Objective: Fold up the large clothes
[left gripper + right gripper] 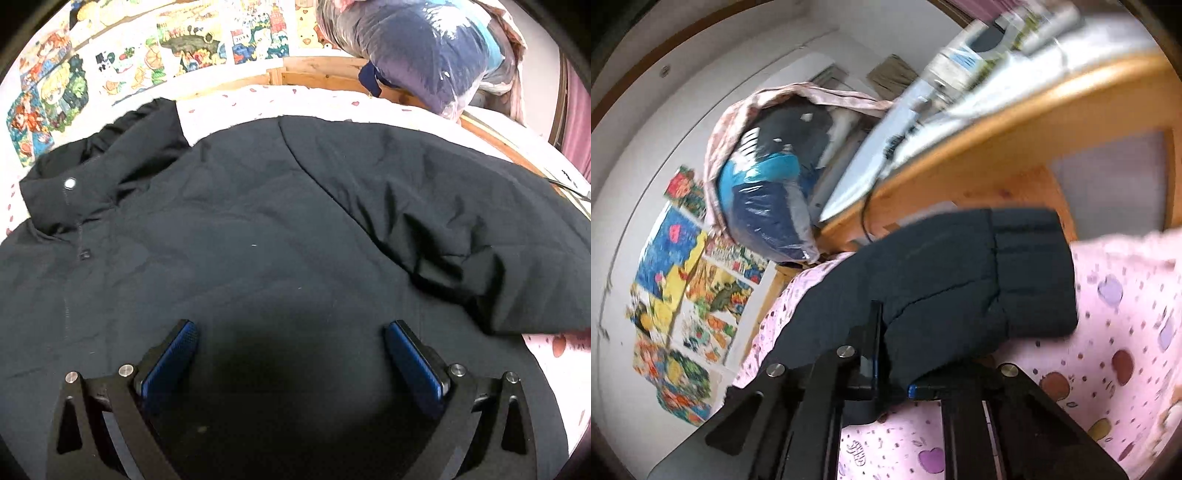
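A large black jacket point(240, 229) lies spread on a bed with a pink patterned sheet point(554, 343), collar and snap button at the left, one sleeve point(461, 206) running to the right. My left gripper point(291, 332) is open and empty, hovering low over the jacket's body. In the right wrist view my right gripper point(890, 354) is shut on the black sleeve point(960, 280) and holds it lifted above the pink sheet point(1108, 332), the ribbed cuff end hanging to the right.
A wooden bed frame point(325, 74) borders the far side. A plastic-wrapped bundle of bedding point(424, 48) sits at the bed's far corner, also in the right wrist view point(764, 192). Colourful posters point(122, 66) cover the wall. A wooden desk edge point(997, 122) stands beyond the bed.
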`<state>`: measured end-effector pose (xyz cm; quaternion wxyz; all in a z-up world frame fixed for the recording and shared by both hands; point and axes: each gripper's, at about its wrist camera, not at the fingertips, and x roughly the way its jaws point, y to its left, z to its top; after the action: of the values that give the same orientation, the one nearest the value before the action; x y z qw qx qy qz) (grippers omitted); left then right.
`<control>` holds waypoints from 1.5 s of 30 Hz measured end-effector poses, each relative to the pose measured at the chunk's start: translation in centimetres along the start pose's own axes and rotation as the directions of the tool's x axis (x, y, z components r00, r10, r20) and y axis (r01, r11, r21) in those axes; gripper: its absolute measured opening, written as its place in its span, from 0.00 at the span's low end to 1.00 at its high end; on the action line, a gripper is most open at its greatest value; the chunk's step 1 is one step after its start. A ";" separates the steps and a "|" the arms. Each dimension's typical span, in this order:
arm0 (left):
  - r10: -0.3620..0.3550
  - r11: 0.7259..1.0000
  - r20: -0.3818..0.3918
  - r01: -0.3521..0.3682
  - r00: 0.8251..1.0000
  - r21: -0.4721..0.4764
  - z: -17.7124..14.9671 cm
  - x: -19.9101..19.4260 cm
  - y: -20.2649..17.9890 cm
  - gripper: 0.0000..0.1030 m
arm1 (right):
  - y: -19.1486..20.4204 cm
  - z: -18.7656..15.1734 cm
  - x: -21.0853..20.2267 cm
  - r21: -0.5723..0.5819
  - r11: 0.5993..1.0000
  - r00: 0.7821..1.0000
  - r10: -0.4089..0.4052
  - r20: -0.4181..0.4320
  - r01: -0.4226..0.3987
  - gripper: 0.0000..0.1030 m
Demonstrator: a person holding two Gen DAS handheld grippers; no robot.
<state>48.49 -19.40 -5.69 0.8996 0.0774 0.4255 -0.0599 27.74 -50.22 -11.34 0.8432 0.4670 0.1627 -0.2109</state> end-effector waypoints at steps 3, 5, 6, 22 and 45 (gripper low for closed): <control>0.006 1.000 0.038 -0.006 0.999 0.008 -0.2 -2.4 0.7 1.00 | 2.6 0.8 -1.8 -0.137 0.991 0.999 0.004 0.042 0.001 0.08; 0.001 1.000 0.062 -0.001 0.998 0.005 -0.3 -4.2 1.5 1.00 | 5.1 1.5 -2.9 -0.237 0.971 0.997 0.023 0.073 -0.005 0.08; -0.002 1.000 0.073 0.002 0.997 -0.001 -0.4 -5.2 2.1 1.00 | 6.8 1.8 -3.5 -0.298 0.955 0.995 0.038 0.091 -0.009 0.08; 0.154 0.983 0.099 -0.143 0.983 -0.113 -7.3 -17.8 18.2 1.00 | 30.0 -7.8 -10.4 -0.883 0.413 0.935 0.346 -0.073 -0.222 0.07; 0.088 0.980 0.061 -0.076 0.994 -0.183 -13.1 -16.5 25.1 1.00 | 27.0 -29.5 -9.9 -0.865 -0.037 0.865 -0.049 -0.499 -0.501 0.65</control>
<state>32.52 8.36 1.15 0.9188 0.0109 0.3944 0.0135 30.70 -10.19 -2.36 0.8918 -0.2100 0.3423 0.2083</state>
